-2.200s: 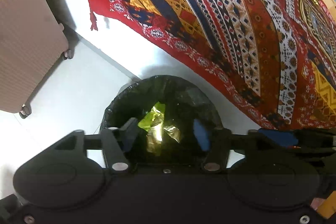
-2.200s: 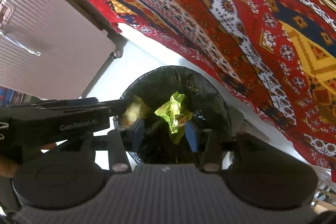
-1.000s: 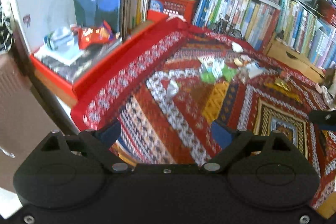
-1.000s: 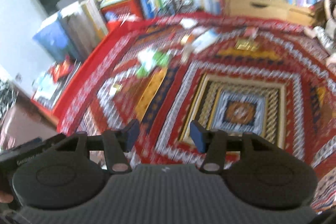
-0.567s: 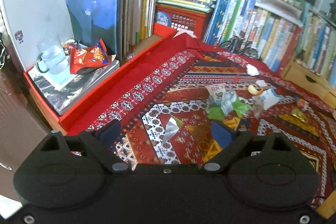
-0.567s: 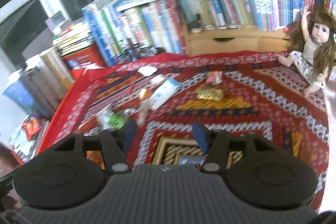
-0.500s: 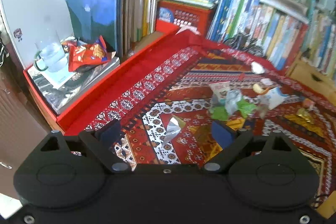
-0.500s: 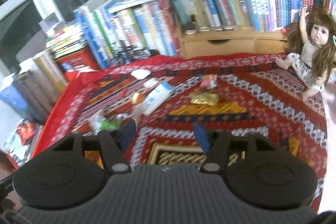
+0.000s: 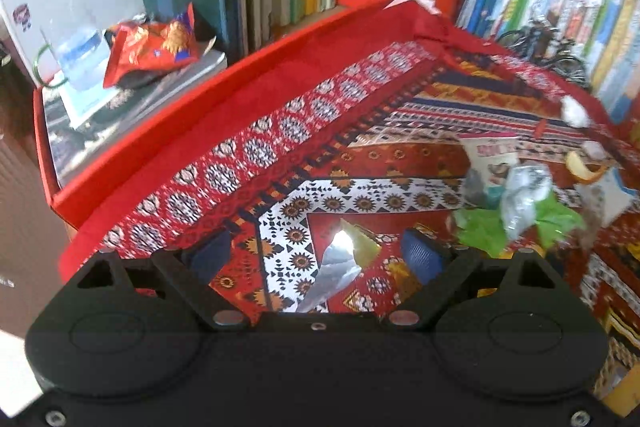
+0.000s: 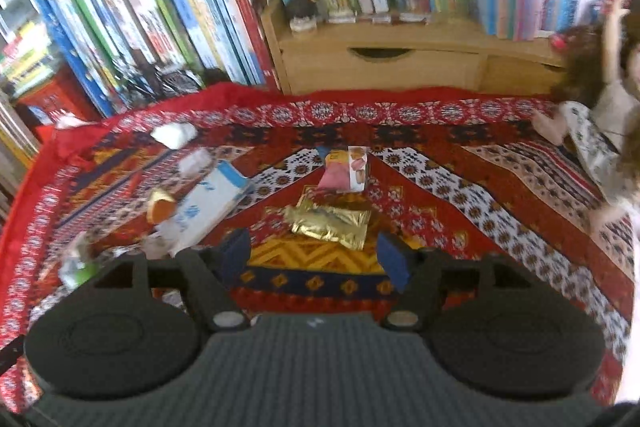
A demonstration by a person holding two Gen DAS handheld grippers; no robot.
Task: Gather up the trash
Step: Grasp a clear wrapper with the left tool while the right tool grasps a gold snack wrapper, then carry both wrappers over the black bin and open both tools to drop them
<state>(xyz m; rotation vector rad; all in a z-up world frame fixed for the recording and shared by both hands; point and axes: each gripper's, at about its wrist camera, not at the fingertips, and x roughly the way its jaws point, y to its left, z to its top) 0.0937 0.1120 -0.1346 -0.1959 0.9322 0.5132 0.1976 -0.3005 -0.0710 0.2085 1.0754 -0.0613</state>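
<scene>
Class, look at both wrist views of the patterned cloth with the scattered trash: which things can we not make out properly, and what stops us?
- Silver wrapper, left wrist view: lower end hidden behind the left gripper.
- Clear and green wrappers, left wrist view: motion blur.
- Doll, right wrist view: cut off by the right edge.
- Print on the gold packet, right wrist view: too small.

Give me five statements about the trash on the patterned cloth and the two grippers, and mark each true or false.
1. The left gripper is open and empty. True.
2. A silver foil wrapper lies on the patterned cloth between the left gripper's fingers. True.
3. The right gripper is shut on the gold foil packet. False: it is open, and the packet lies on the cloth ahead of it.
4. The red snack bag sits in the middle of the cloth. False: it rests off the cloth, beside the books.
5. A small pink carton lies beyond the gold packet. True.
</scene>
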